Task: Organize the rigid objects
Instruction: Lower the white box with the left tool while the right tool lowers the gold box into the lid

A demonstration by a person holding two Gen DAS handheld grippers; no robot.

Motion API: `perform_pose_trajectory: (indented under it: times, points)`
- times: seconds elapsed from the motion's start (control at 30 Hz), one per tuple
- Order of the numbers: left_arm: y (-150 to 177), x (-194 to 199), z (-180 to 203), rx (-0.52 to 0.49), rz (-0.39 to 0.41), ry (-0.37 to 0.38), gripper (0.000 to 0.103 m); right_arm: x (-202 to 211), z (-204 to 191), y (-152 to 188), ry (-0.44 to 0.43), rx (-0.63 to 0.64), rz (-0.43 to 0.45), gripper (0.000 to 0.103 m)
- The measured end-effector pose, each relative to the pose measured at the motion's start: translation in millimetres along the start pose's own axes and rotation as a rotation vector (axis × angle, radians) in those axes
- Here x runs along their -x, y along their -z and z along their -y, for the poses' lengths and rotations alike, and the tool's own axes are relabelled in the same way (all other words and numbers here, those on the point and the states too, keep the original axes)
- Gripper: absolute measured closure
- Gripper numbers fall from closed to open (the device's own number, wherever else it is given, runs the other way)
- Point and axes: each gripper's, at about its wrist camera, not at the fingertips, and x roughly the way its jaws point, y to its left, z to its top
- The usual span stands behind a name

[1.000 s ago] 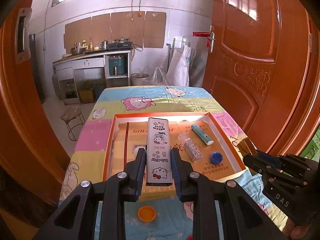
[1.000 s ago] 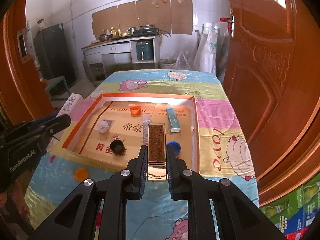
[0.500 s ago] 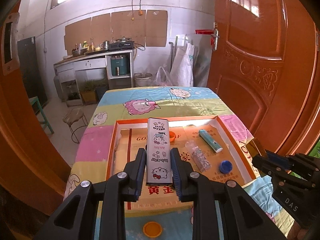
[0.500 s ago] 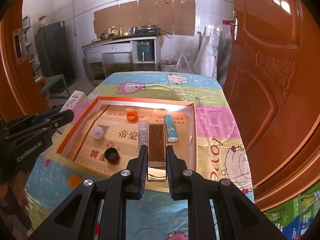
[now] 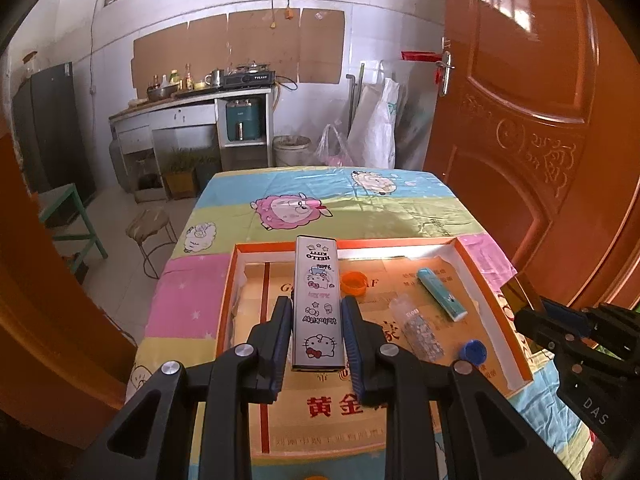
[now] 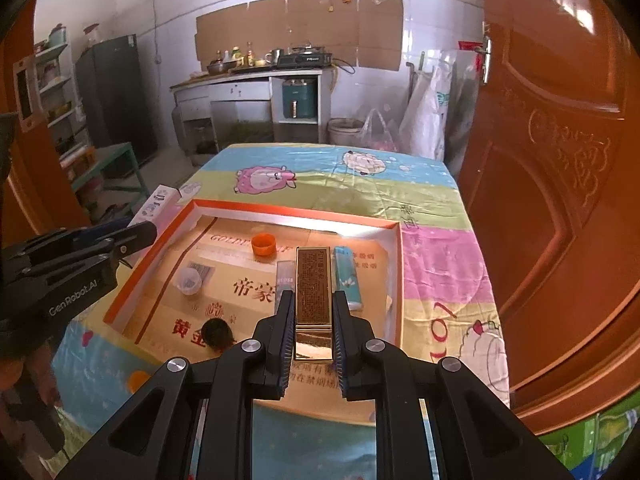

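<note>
While above the tray (image 5: 496,300): each gripper pinching its box, left gripper (image 5: 316,336) tin (image 5: 318,300), right gripper (image 6: 310,332) gold box (image 6: 313,292).

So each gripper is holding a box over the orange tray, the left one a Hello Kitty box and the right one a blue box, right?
Not quite. The right gripper holds a gold box, not a blue one, as the right wrist view shows. The rest stands: the left gripper grips the Hello Kitty box, and both are over the orange tray.

I count two orange bottle caps (image 6: 263,244) (image 6: 138,381), one blue cap (image 5: 473,351), one black cap (image 6: 216,332), one teal lighter (image 6: 347,277), two long boxes (image 5: 318,304) (image 6: 313,294), one orange-rimmed tray (image 6: 294,213).
</note>
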Motion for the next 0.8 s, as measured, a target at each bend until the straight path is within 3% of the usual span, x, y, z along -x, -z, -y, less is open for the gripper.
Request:
perform_pose_trajectory:
  times: [0.8]
  points:
    - [-28,-74,-35,0.079,-0.14,0.037,0.077,-85,17,-46,-0.112,-0.002,-0.118,0.085]
